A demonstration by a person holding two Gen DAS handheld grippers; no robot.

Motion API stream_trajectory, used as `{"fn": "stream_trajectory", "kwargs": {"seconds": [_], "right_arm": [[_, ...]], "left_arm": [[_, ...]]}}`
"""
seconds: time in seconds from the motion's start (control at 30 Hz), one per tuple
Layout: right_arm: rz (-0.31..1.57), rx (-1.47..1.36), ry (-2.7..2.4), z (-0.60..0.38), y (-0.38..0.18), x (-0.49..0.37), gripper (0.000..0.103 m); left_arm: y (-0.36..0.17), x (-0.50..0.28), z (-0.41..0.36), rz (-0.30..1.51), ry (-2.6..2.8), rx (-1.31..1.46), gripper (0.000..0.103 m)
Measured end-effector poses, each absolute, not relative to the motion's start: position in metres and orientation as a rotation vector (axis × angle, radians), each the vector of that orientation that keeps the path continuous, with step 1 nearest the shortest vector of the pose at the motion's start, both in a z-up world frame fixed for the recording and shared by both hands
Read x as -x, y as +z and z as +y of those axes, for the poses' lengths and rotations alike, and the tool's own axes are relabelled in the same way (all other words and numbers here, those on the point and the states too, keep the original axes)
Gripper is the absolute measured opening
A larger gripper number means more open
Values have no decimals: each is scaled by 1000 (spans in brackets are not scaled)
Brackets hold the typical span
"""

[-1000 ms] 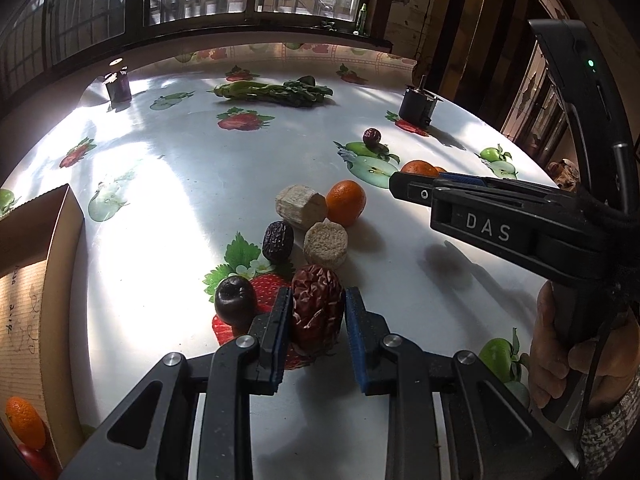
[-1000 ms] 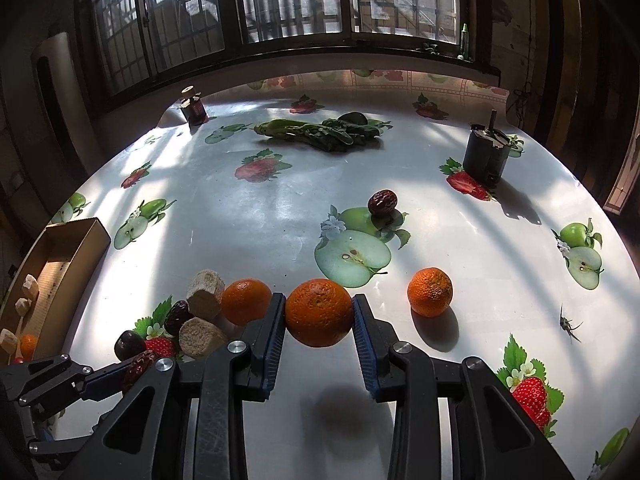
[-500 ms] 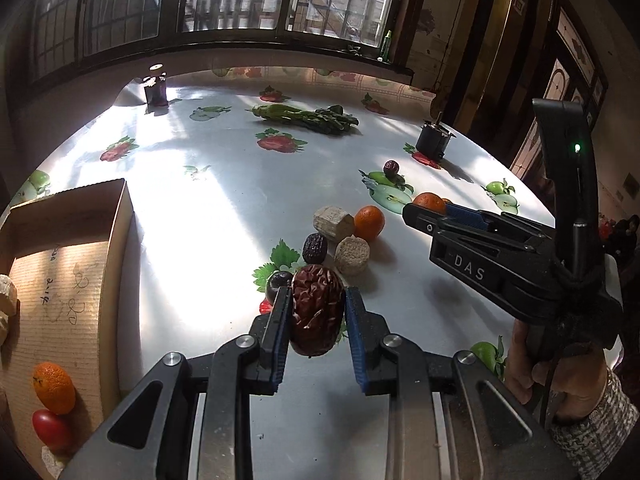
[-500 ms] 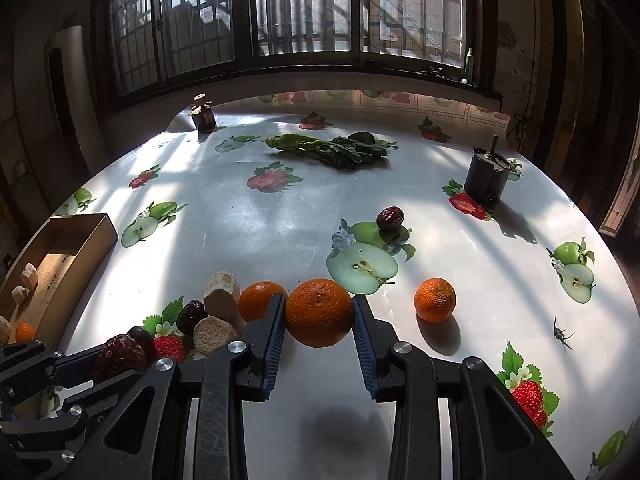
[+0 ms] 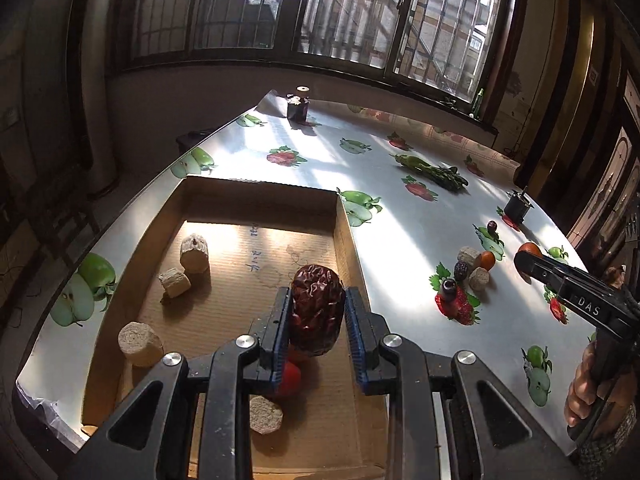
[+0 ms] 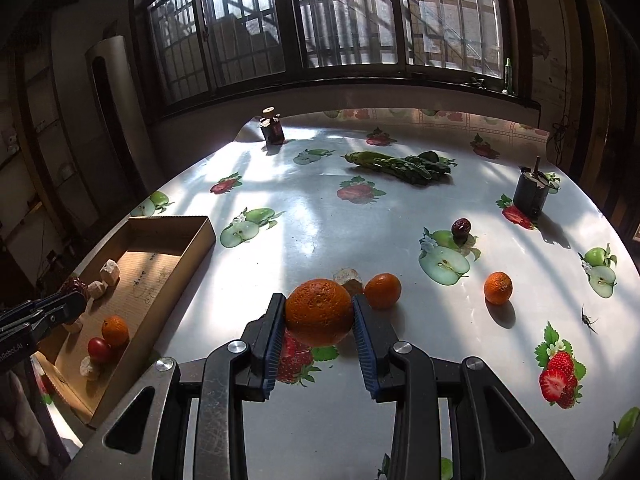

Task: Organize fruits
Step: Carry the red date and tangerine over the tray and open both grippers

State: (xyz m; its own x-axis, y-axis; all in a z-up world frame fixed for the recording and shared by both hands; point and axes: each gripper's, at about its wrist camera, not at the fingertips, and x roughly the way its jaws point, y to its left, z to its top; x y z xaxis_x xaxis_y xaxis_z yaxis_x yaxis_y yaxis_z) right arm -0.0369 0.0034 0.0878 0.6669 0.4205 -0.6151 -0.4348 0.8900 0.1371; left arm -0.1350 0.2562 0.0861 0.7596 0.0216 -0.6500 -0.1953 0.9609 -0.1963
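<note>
My left gripper (image 5: 316,312) is shut on a wrinkled dark red date (image 5: 317,308) and holds it above the open cardboard box (image 5: 256,196). The box holds several beige chunks (image 5: 194,254), a red fruit (image 5: 289,378) and an orange (image 6: 115,330). My right gripper (image 6: 318,320) is shut on a big orange (image 6: 319,311) and holds it above the table. It also shows in the left wrist view (image 5: 524,262). Two smaller oranges (image 6: 383,291) (image 6: 497,288) and a dark date (image 6: 461,227) lie on the table.
The table has a glossy fruit-print cloth (image 6: 320,220). A pile of dates, chunks and an orange (image 5: 470,272) lies right of the box. Green vegetables (image 6: 400,164), a dark jar (image 6: 272,128) and a black cylinder (image 6: 530,192) stand at the back.
My left gripper has lifted the date off the table and carried it left over the box. My right gripper has lifted the big orange and moved it left.
</note>
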Motion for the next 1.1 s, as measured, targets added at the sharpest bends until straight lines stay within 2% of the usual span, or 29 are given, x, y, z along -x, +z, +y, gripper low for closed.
{"fn": "stream_trajectory", "kwargs": {"seconds": [0.23,0.63,1.1], "right_arm": [[733,13,656,63,100,53,36],[858,178,782,192,64,43,36],[969,222,777,223,27,15,36]], "left_arm": [[83,147,300,701,184,303,26],[70,84,341,892,214,270,26],[27,103,342,975,222,350,26]]}}
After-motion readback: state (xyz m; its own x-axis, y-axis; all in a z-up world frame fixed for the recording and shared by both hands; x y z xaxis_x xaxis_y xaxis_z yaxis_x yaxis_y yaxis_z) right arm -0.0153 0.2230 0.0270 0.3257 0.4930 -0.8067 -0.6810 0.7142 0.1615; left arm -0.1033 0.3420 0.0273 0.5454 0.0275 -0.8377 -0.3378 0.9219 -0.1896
